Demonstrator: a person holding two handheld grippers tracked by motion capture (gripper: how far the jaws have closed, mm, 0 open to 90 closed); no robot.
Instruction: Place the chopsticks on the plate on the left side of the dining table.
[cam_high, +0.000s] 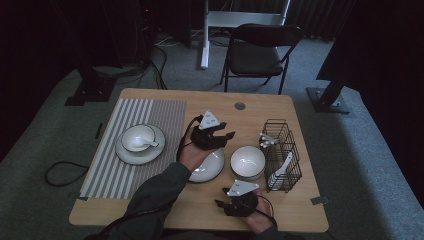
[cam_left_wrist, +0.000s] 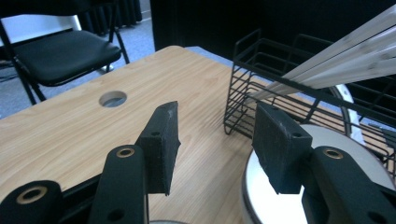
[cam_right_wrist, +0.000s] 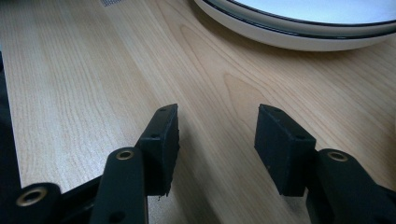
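Wooden table, with a striped placemat on its left half carrying a finished setting: plate, small bowl and spoon inside it. Right of the mat, a second white plate, then a white bowl just beside it, then a black wire basket at the right edge holding white spoons.

Left gripper held above the far rim of the unplaced plate, jaws spread and holding nothing, aimed rightward toward bowl and basket. Bowl rim close under the right jaw in the left gripper view, basket just beyond, spoon handles slanting out of it.

Right gripper low over the near edge of the table, likewise spread and empty, pointing left; plate rim ahead of it, apart.

Judged the deciding relation: bowl lies just right of and below the left gripper, nearer to it than to the right gripper; likely a short drop to straddle the rim.
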